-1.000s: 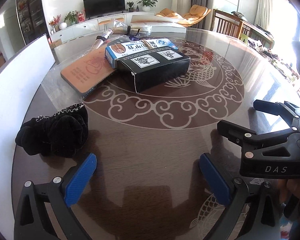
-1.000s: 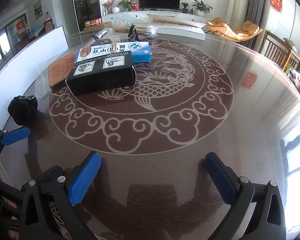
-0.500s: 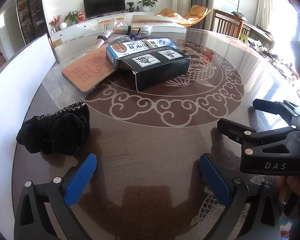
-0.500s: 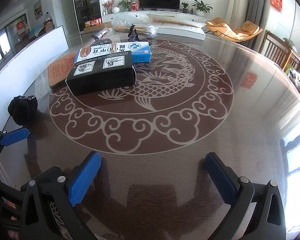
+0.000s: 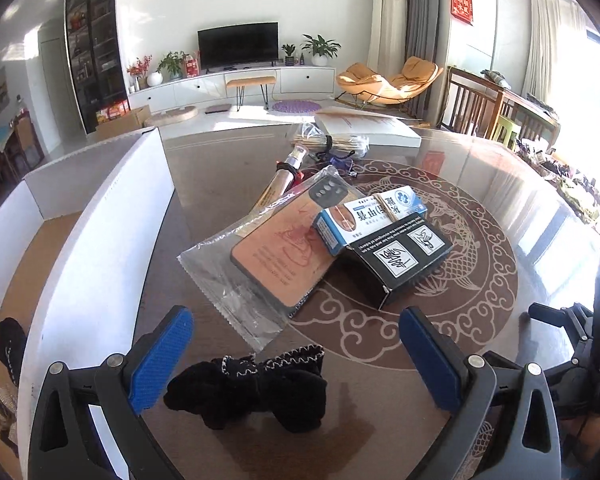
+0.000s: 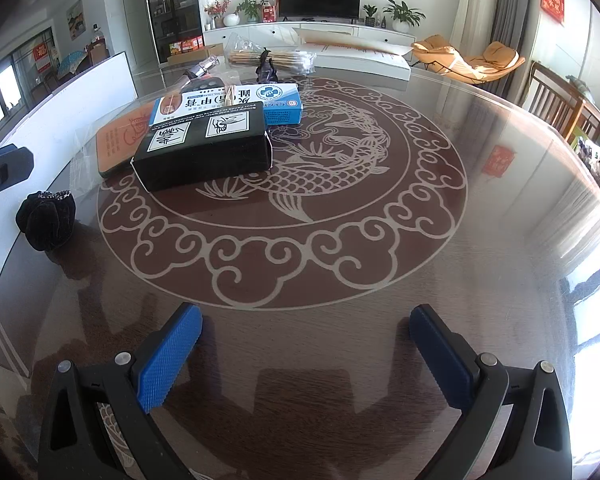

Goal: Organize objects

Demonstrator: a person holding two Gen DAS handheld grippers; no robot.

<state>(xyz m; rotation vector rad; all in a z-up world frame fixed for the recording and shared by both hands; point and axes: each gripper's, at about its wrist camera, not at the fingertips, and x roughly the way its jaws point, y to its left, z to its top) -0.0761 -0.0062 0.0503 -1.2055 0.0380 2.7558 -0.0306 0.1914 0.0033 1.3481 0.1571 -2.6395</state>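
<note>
A black velvet scrunchie (image 5: pixel 256 390) lies on the round table between the open blue pads of my left gripper (image 5: pixel 296 356), near the tips. It also shows at the left in the right wrist view (image 6: pixel 46 220). Beyond it lie a phone case in a clear bag (image 5: pixel 280 256), a blue-white medicine box (image 5: pixel 370 220) and a black box (image 5: pixel 400 264). My right gripper (image 6: pixel 306 354) is open and empty over bare table. A white storage box (image 5: pixel 100 240) stands to the left.
A bundle of sticks (image 5: pixel 332 142), a slim tube (image 5: pixel 286 178) and a flat white carton (image 5: pixel 364 126) lie at the table's far side. Another black scrunchie (image 5: pixel 10 344) lies inside the white box. The right gripper's body (image 5: pixel 572 344) shows at the right.
My left gripper has swung left and forward, so the scrunchie now sits between its pads and the white box's inside shows. The right gripper has barely moved.
</note>
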